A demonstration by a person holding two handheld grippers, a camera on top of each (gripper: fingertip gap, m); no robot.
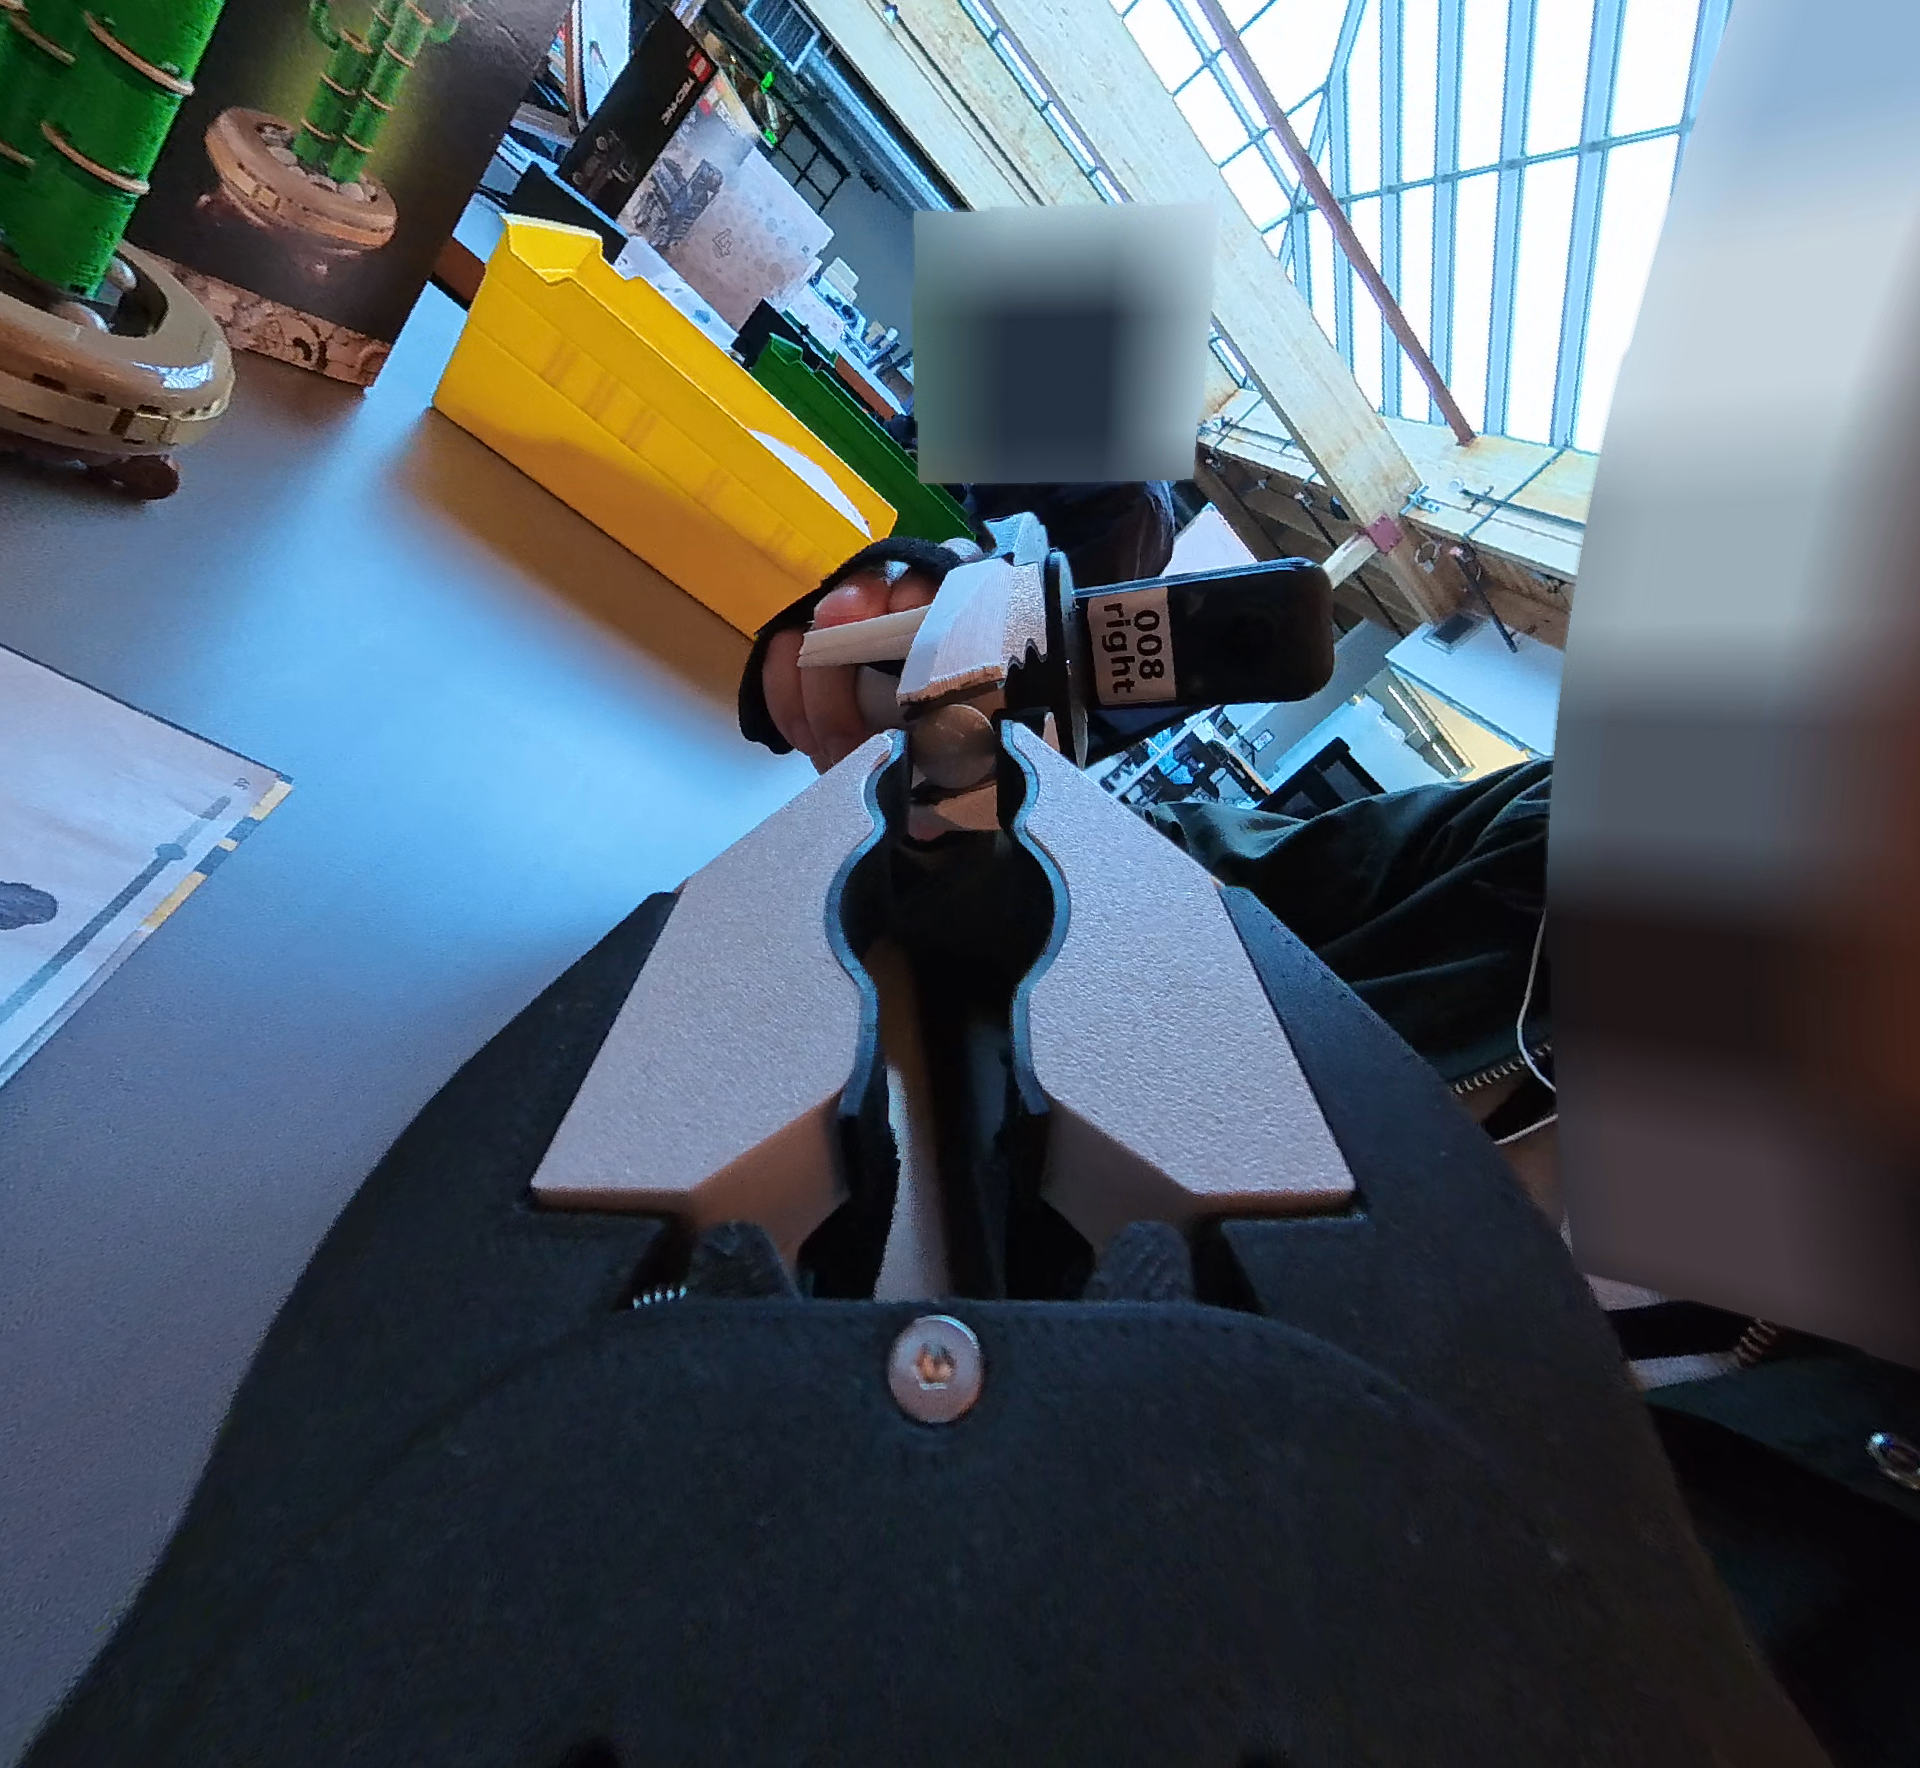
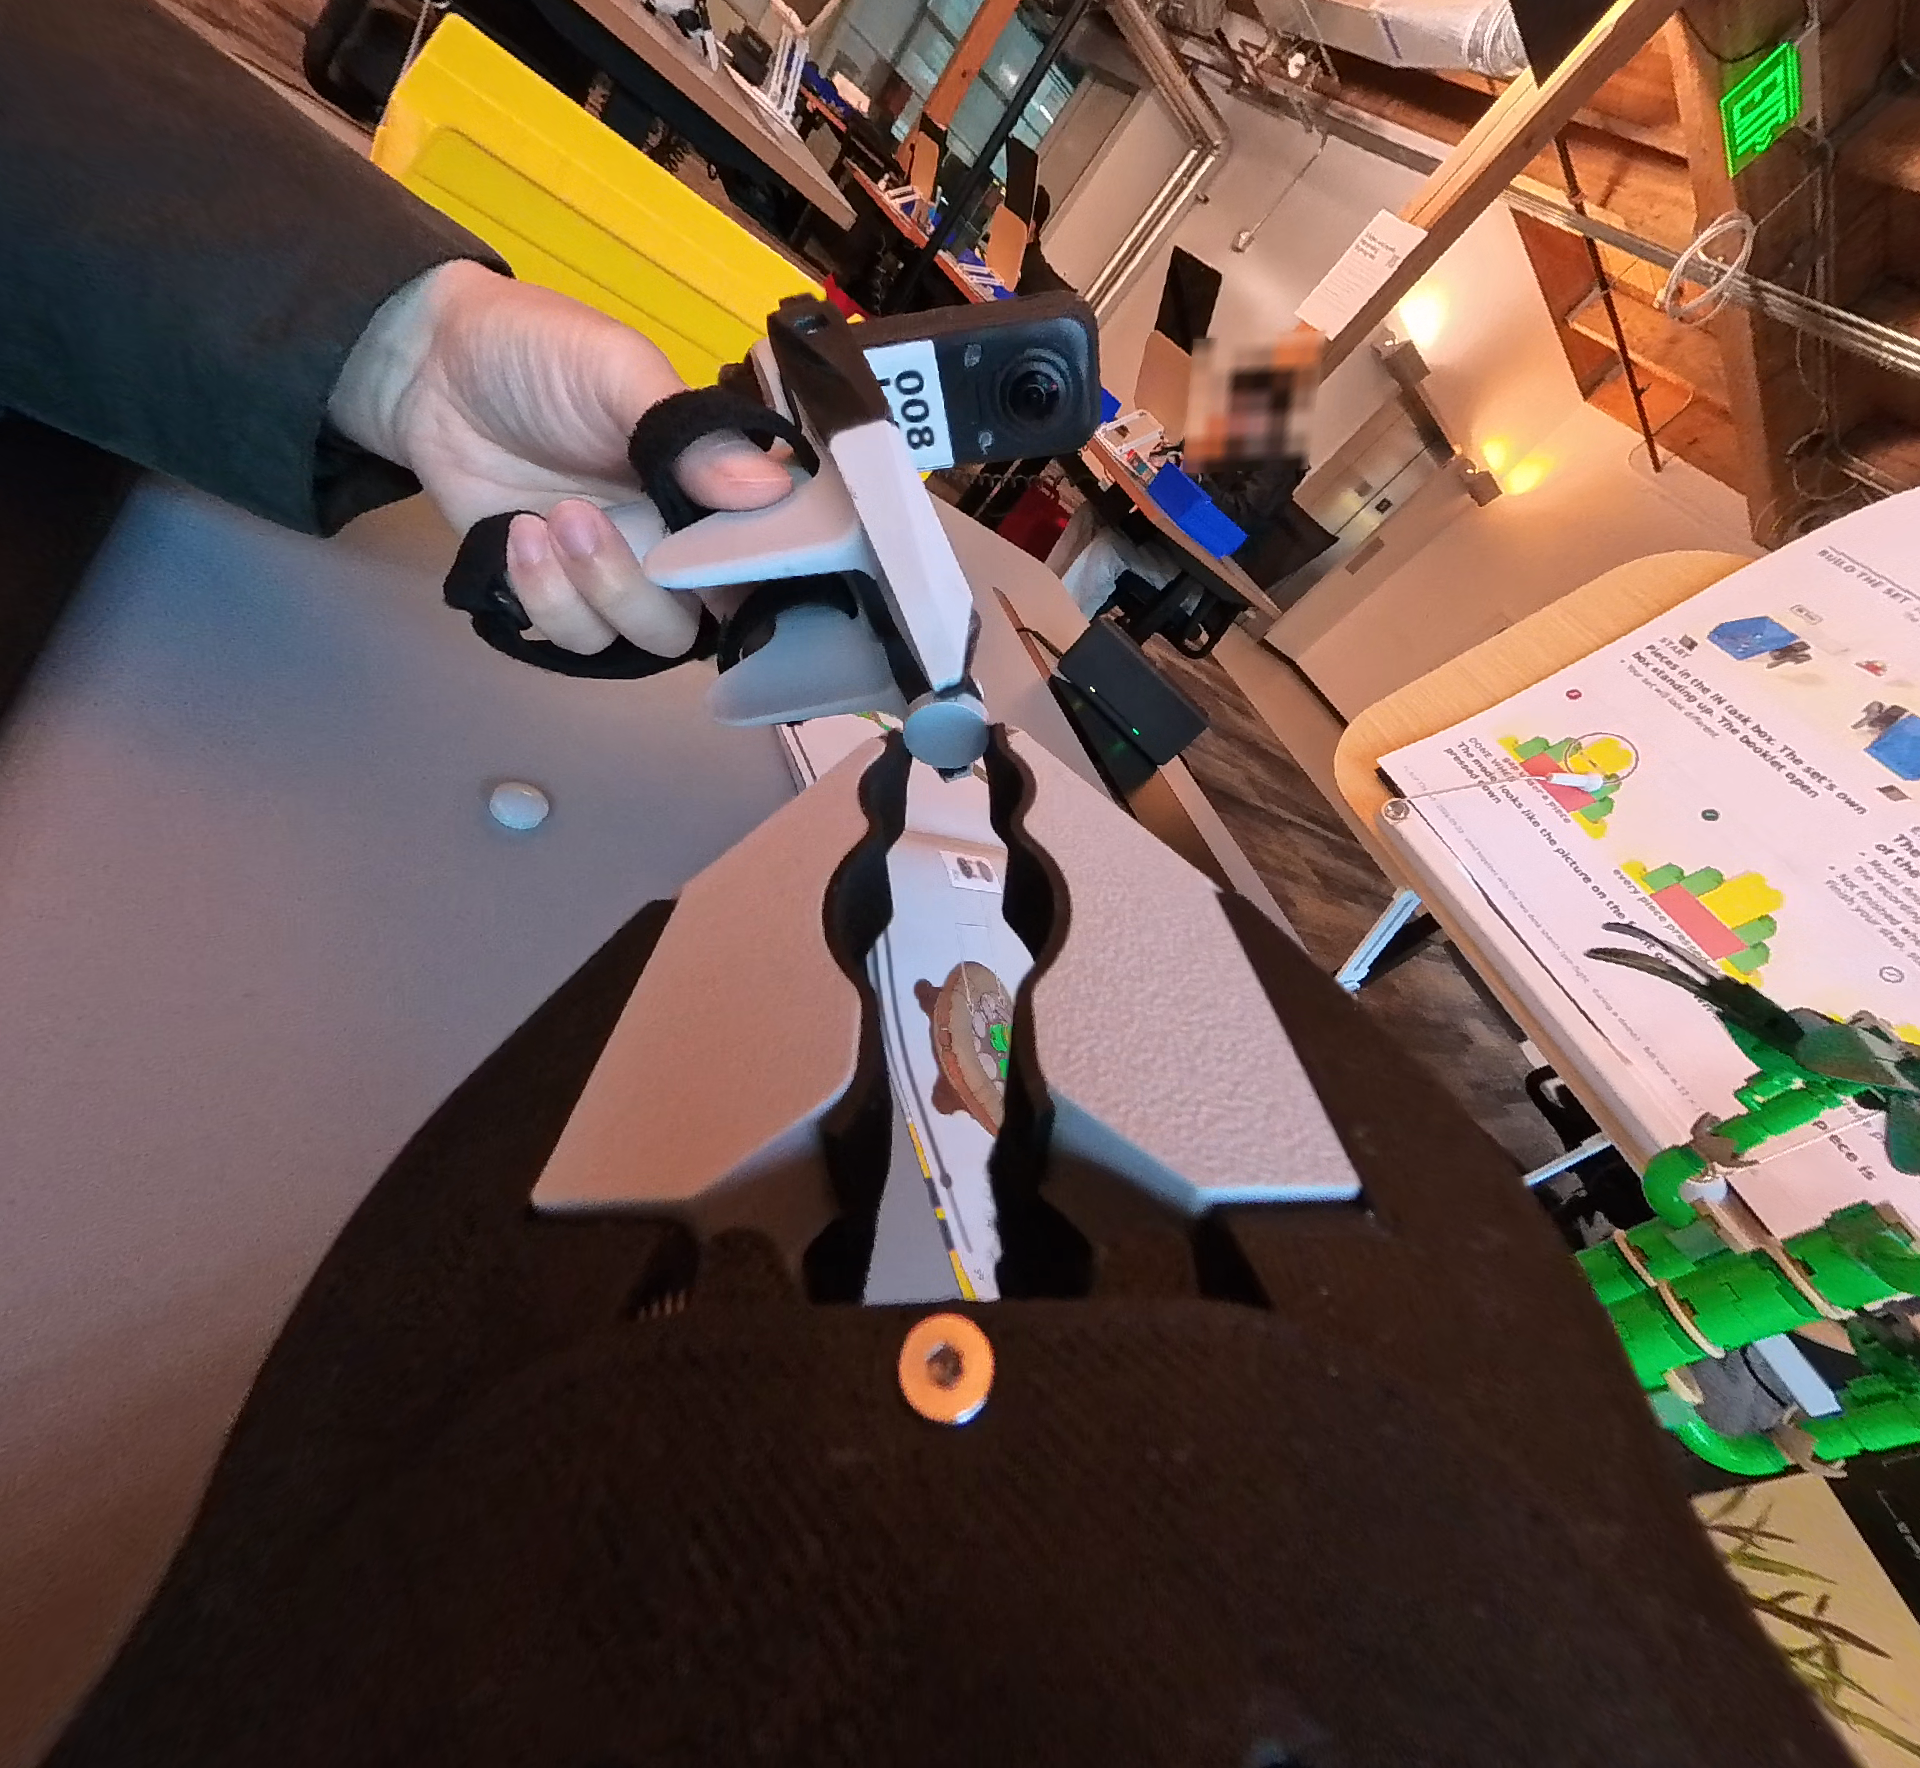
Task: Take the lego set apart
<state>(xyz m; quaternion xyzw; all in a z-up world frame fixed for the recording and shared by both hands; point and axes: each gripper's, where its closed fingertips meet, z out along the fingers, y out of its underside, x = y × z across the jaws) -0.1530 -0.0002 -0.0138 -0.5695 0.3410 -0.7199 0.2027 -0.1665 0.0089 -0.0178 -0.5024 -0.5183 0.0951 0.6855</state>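
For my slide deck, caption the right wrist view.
Both grippers pinch one small grey round piece above the table, green bamboo model alongside.

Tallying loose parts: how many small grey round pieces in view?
2. The held piece sits between the tips of the left gripper and right gripper; the loose piece lies on the table. More may be hidden.

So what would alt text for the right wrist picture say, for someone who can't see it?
The right hand-held gripper and the left hand-held gripper, gripped by a person's hand, meet tip to tip around a small grey round piece above a grey table. A yellow bin sits behind; a green lego plant and instruction sheet are right.
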